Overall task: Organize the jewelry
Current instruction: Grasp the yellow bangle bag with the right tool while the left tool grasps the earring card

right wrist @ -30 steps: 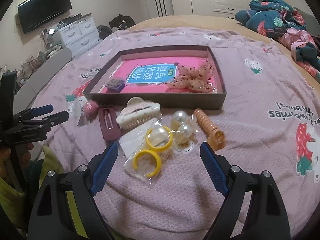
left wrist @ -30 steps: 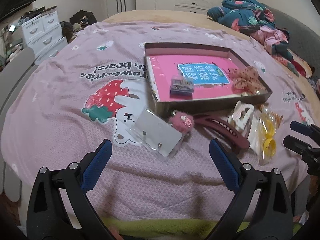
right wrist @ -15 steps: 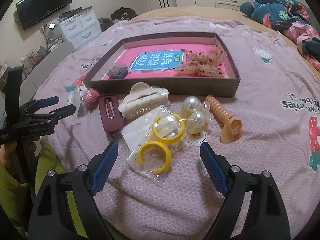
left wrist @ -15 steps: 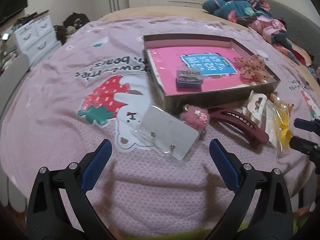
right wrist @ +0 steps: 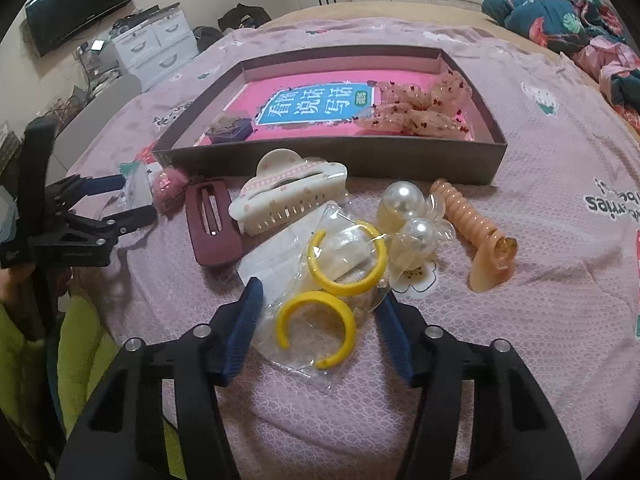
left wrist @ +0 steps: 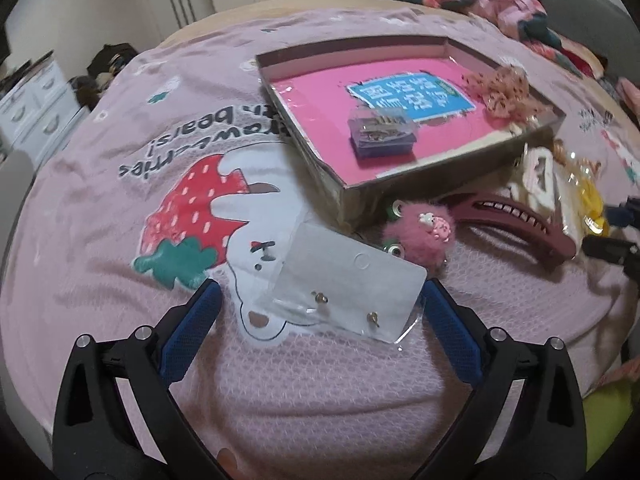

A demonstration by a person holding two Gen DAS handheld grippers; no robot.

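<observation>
Jewelry: loose pieces lie on the pink strawberry-print bedspread [right wrist: 560,216], in a row just in front of the shallow brown cardboard box w/ pink floor [right wrist: 360,160].
Yellow hoops: two yellow plastic open hoops in a clear crinkly bag [right wrist: 320,312], nearest the bed's front edge.
Right gripper [right wrist: 318,320]: blue pads either side of the hoop bag; jaws have just been closing, about half open, bag between them, pads not seen pressing on it.
Earring card: clear plastic card w/ two small studs [left wrist: 352,288], flat on the spread, near corner past the box corner.
Left gripper [left wrist: 320,312]: wide open, holding nothing; card's near edge sits between its tips, right tip v. close to the card corner.
Clips: maroon claw clip [right wrist: 212,224] touching cream claw clip [right wrist: 288,200], which leans on the box's front wall.
Box contents: peach dotted scrunchie [right wrist: 420,108] at right, small purple case [right wrist: 230,128] at left; middle of floor bare.
Open room: wide bare spread right of the orange spiral clip [right wrist: 476,232].
</observation>
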